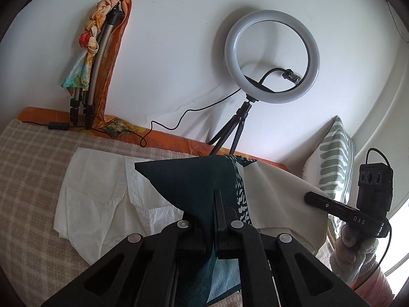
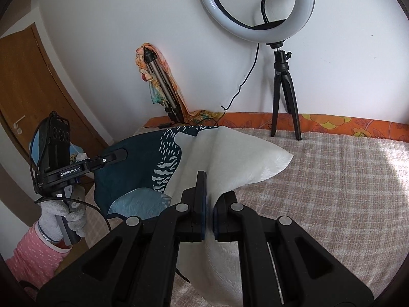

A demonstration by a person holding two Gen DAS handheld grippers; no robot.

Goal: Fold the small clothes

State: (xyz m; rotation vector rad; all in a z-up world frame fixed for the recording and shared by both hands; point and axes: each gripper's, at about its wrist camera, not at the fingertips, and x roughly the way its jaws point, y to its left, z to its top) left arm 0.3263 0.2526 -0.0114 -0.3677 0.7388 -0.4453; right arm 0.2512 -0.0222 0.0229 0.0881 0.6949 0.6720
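A small cloth, dark teal (image 1: 179, 179) with white markings on one side and cream (image 2: 230, 158) on the other, hangs lifted above the checked bedspread (image 2: 332, 179). My left gripper (image 1: 217, 194) is shut on its teal edge. My right gripper (image 2: 204, 176) is shut on the cream edge. The cloth spans between the two. In the left wrist view the right gripper (image 1: 310, 197) shows at the right, held by a gloved hand. In the right wrist view the left gripper (image 2: 122, 154) shows at the left, held by a gloved hand with a pink sleeve.
A white shirt (image 1: 97, 192) lies flat on the bedspread (image 1: 30, 166) to the left. A ring light (image 1: 271, 53) on a small tripod (image 2: 283, 97) stands at the wall. A folded tripod wrapped in a colourful scarf (image 1: 102, 51) leans there. A striped cushion (image 1: 334, 158) sits right; a wooden door (image 2: 30, 89) left.
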